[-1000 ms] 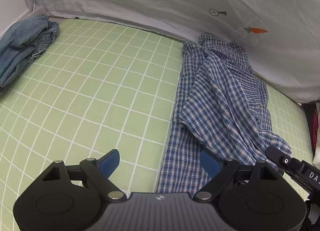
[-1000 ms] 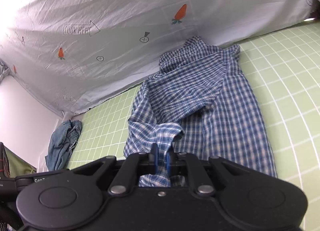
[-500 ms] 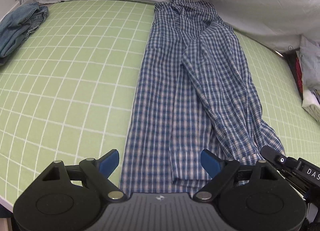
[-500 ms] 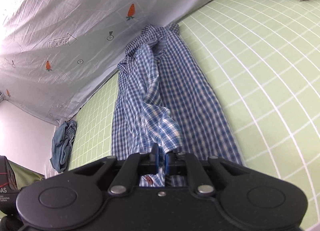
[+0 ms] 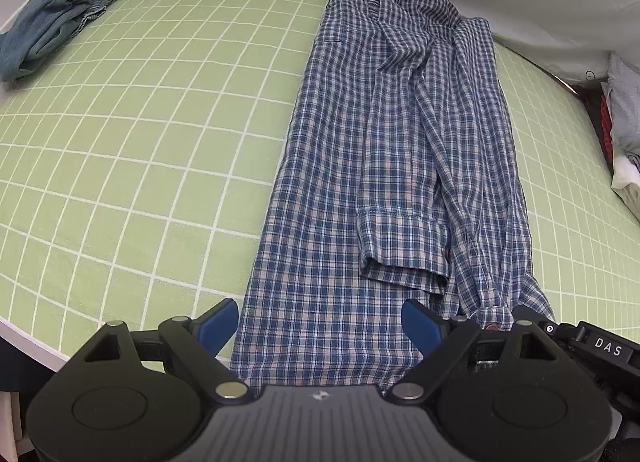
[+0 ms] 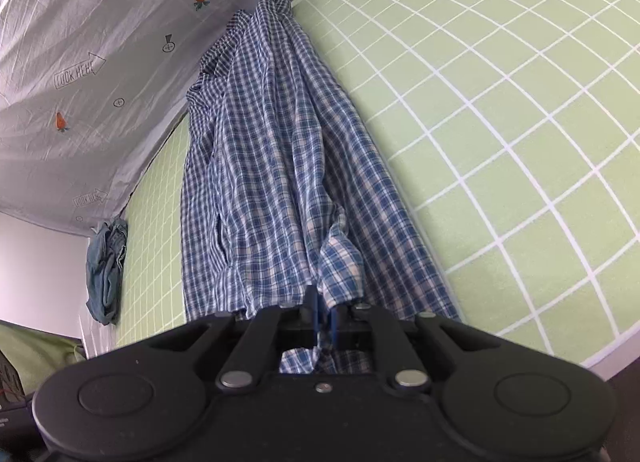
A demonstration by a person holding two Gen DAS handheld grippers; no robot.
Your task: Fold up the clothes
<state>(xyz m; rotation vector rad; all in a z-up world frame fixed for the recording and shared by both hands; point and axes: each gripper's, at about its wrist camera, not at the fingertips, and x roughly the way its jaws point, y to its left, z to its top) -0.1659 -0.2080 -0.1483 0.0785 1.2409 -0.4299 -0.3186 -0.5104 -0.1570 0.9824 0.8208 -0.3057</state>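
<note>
Behind the right hand-held gripper (image 6: 323,316), clenched on plaid shirt (image 6: 280,181), hem hidden; left hand-held gripper (image 5: 320,326) released.

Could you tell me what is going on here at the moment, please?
A person is folding a blue checked shirt laid lengthwise on a green gridded mat. The right gripper is shut on a bit of the shirt near its lower end. The left gripper hangs open over the hem, holding nothing. A denim garment lies bunched at the mat's far corner.

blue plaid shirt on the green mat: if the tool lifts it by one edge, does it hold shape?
Probably not. The blue plaid cotton shirt lies creased, so it is likely floppy and would drape. The right tool pinches its bunched hem, suggesting thin, light cloth.
</note>
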